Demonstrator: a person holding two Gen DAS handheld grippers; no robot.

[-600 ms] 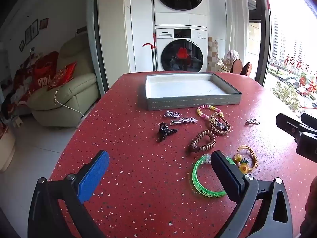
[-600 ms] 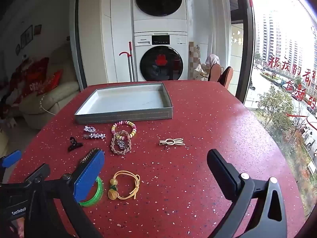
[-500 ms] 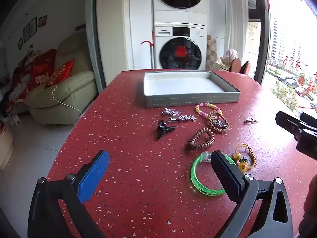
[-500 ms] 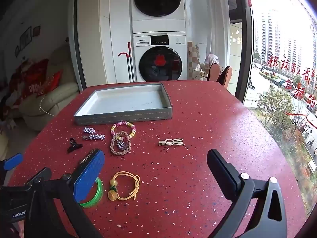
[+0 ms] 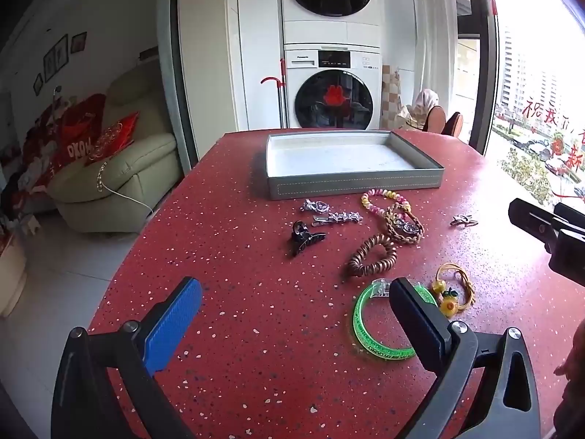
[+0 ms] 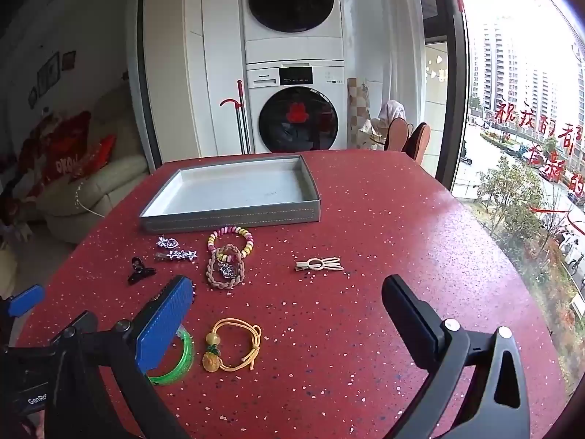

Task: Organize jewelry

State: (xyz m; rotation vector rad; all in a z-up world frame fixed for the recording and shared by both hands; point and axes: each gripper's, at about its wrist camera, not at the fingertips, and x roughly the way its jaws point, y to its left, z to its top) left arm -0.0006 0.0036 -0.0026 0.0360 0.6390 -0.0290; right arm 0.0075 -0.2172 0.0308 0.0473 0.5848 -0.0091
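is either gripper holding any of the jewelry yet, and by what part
Nothing is held. The left gripper and right gripper both have open, empty jaws above the red table.

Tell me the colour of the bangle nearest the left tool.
Translucent bright green bangle; it shows best in the left wrist view.

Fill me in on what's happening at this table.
A person holds a gripper in each hand over a red table, sorting jewelry. The left gripper and right gripper are both open and hold nothing. The grey tray has nothing in it yet. In front of it lie bracelets, hair clips, a green bangle and a yellow cord bracelet, none picked up.
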